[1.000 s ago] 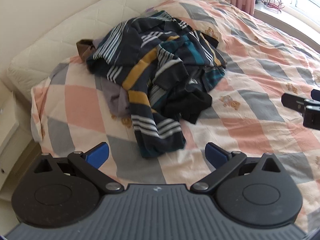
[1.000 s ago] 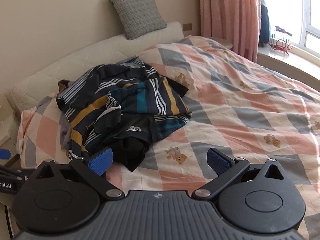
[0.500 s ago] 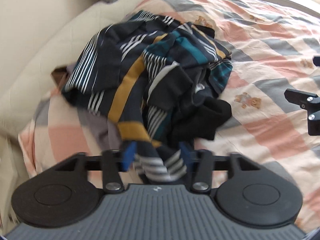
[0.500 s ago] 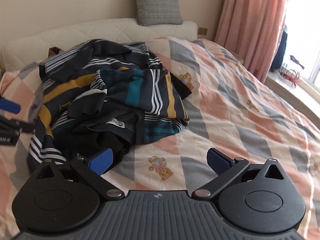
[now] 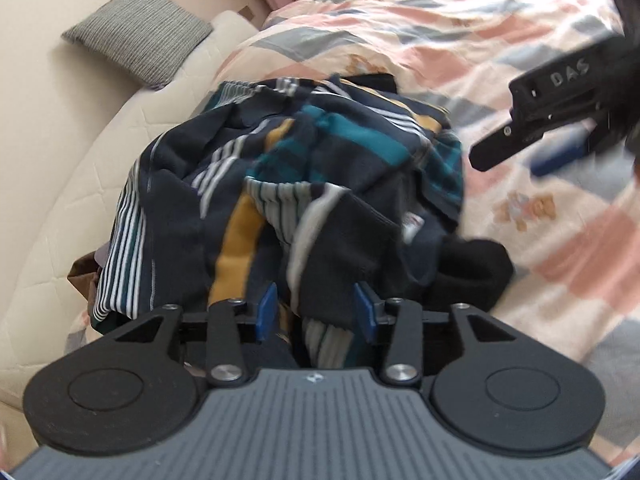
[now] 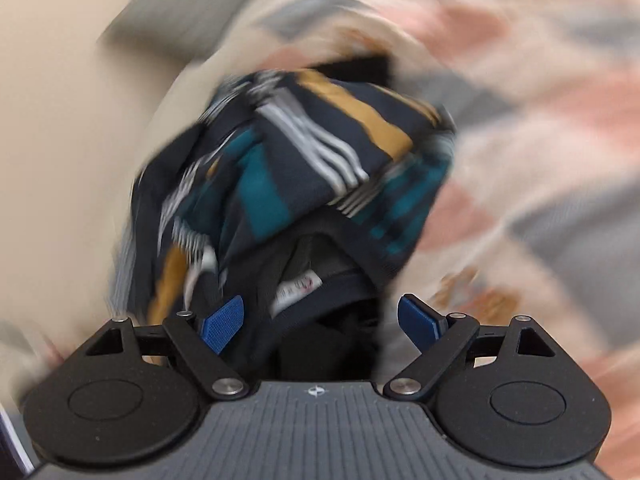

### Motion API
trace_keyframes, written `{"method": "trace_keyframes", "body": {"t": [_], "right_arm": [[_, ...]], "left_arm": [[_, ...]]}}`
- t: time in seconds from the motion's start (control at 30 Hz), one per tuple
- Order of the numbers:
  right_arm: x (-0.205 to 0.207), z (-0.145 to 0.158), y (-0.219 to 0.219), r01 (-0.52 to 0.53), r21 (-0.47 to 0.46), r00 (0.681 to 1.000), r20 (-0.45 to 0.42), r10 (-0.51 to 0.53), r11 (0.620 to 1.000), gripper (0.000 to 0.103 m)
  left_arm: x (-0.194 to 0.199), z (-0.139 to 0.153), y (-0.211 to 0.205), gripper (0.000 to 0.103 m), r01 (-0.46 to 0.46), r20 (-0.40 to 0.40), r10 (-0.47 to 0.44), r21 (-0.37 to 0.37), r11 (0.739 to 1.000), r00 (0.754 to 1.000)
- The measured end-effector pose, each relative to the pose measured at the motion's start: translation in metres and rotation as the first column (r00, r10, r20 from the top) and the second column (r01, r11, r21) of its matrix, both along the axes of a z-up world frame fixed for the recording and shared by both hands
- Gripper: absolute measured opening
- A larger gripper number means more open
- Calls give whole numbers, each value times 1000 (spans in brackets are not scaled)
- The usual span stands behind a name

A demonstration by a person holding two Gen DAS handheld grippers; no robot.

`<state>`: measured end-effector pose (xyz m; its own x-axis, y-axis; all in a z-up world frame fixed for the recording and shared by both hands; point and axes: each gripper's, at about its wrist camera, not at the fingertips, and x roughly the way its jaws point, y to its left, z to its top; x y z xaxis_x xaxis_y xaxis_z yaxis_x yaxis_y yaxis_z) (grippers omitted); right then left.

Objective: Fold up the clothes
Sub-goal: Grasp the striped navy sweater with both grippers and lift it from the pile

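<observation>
Clothes: a crumpled heap of striped garments [image 5: 312, 184], navy with white, mustard and teal bands, lies bunched on the bed; a white neck label [image 6: 298, 290] shows at an opening on its near side; a plain black piece [image 5: 472, 276] sticks out at the heap's right edge
Change: a second ago both tools hung back from the heap with fingers spread; now the left gripper [image 5: 316, 312] has narrowed its fingers onto a striped fold at the heap's near edge, while the right gripper [image 6: 322, 320] has swung in fast, its view smeared by motion
Right fingers: wide apart, straddling the dark fabric by the label, gripping nothing yet
Meaning: folding has not begun; this looks like the first pick, to pull one garment free
Setting: checked quilt [image 5: 520, 60] under and right of the heap; grey cushion [image 5: 140, 32] beyond it against the padded headboard [image 5: 60, 160]
</observation>
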<state>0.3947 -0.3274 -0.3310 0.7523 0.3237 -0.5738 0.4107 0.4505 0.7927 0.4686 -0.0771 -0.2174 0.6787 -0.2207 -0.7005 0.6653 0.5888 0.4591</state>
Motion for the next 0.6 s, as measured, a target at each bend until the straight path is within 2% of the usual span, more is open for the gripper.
{"method": "trace_keyframes", "body": {"t": [0.07, 0.13, 0.3, 0.33, 0.4, 0.47, 0.53, 0.57, 0.6], "right_arm": [[6, -25, -6, 89, 113, 996, -32, -86, 990, 94], [11, -49, -10, 170, 194, 984, -76, -158, 966, 94], [26, -89, -10, 300, 263, 952, -140, -271, 917, 88], [28, -94, -10, 322, 275, 945, -149, -291, 906, 88], [32, -101, -9, 356, 286, 933, -159, -322, 890, 87], [37, -105, -8, 368, 297, 929, -160, -334, 881, 87], [41, -103, -7, 358, 302, 933, -147, -327, 884, 84], [44, -101, -7, 342, 301, 939, -140, -313, 890, 68], [46, -99, -7, 323, 300, 946, -133, -296, 898, 45]], "left_arm": [[21, 10, 8, 56, -33, -3, 33, -40, 999, 999], [42, 20, 17, 58, -71, -8, 71, -79, 994, 997], [105, 42, 40, 59, -167, -55, 160, -160, 973, 986], [119, 45, 44, 62, -184, -66, 175, -171, 968, 982], [146, 50, 51, 80, -221, -89, 208, -192, 956, 974], [175, 47, 56, 81, -269, -113, 251, -193, 944, 961], [194, 36, 57, 84, -278, -149, 255, -162, 947, 955], [202, 30, 55, 85, -277, -162, 253, -143, 950, 954], [209, 25, 53, 85, -274, -175, 251, -124, 954, 952]]}}
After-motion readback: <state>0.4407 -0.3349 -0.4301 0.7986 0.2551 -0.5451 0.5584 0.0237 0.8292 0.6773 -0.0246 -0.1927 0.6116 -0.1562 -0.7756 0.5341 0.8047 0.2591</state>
